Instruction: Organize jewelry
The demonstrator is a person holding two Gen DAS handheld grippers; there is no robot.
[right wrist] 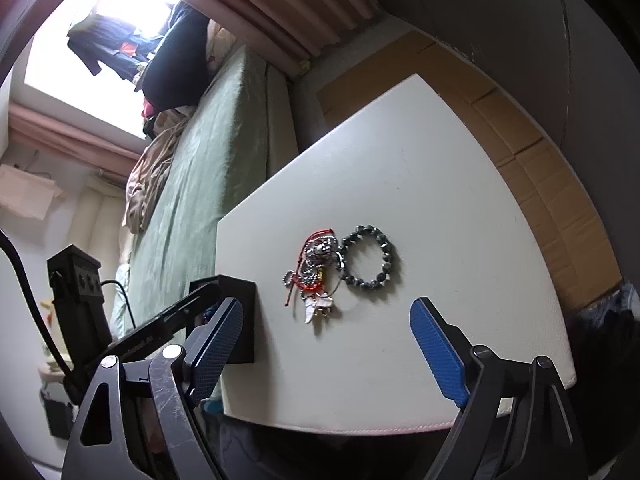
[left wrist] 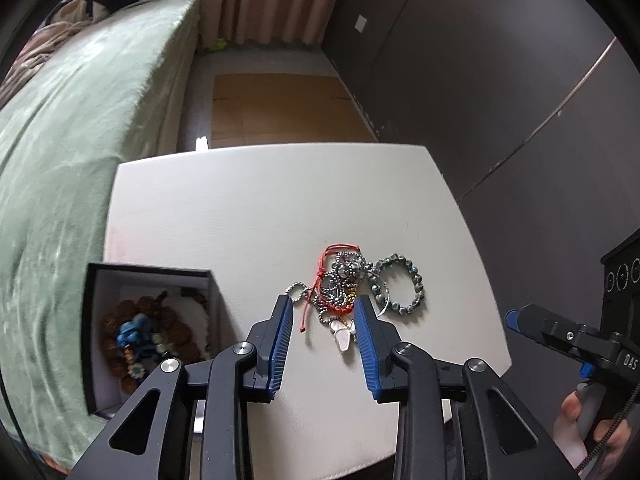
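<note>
A tangled pile of jewelry (left wrist: 340, 284) lies on the white table (left wrist: 260, 208): silver bead chains, a red cord, a white pendant. A dark bead bracelet (left wrist: 400, 286) lies flat just right of it. My left gripper (left wrist: 322, 320) is open and empty, its fingertips on either side of the pile's near end. A black box (left wrist: 152, 332) at the table's left holds brown bead bracelets and blue charms. My right gripper (right wrist: 326, 320) is open and empty, held back above the table's near edge, short of the pile (right wrist: 314, 276) and the bracelet (right wrist: 368, 258).
A bed with a green cover (left wrist: 68, 152) runs along the table's left side. Cardboard (left wrist: 280, 108) covers the floor beyond the table. A dark wardrobe wall (left wrist: 500, 80) stands to the right. The right gripper (left wrist: 516, 318) shows at the left wrist view's right edge.
</note>
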